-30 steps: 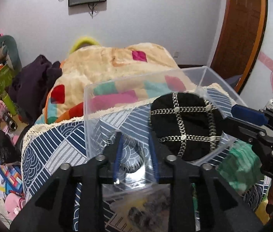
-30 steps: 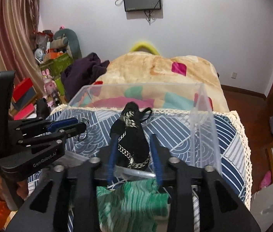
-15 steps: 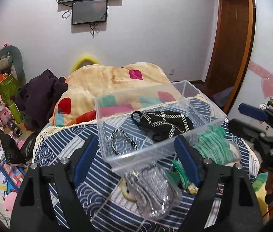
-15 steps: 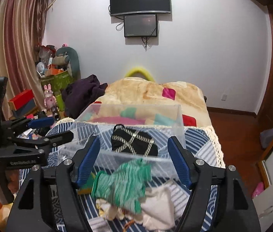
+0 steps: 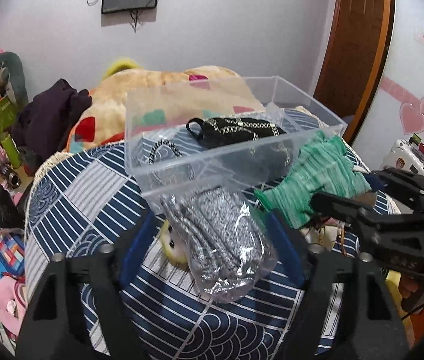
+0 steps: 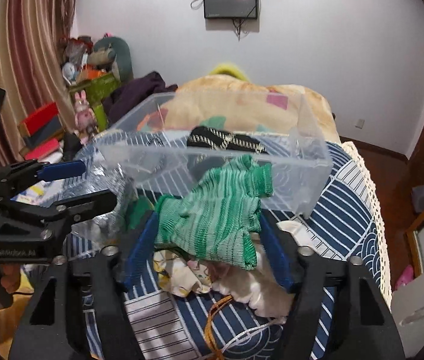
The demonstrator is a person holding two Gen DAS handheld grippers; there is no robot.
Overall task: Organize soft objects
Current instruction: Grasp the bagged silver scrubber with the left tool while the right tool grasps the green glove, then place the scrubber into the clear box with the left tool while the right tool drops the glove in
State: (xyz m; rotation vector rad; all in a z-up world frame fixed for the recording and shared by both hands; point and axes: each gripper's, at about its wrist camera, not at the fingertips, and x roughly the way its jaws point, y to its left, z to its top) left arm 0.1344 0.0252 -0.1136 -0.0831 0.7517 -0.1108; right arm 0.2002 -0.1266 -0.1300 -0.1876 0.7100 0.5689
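A clear plastic bin [image 5: 199,162] [image 6: 302,180] sits on a blue patterned cloth and holds a black chain-trimmed item [image 5: 236,133] [image 6: 227,141]. My left gripper [image 5: 212,240] is open, its jaws on either side of a grey knit item in a clear bag [image 5: 221,240] in front of the bin. My right gripper [image 6: 208,237] is open around a green knit glove [image 6: 215,213] [image 5: 317,177], which lies on pale fabric pieces [image 6: 251,285]. Whether either gripper touches its item, I cannot tell.
A beige blanket with coloured squares [image 6: 242,105] lies behind the bin. Dark purple clothing [image 5: 49,117] and toys and boxes [image 6: 91,99] crowd the left. A yellow plush [image 5: 172,249] lies under the bagged item. A wooden door [image 5: 359,45] stands at right.
Both grippers opened, letting go of the black item into the bin, pulled back, then came down over the bagged grey item and the green glove.
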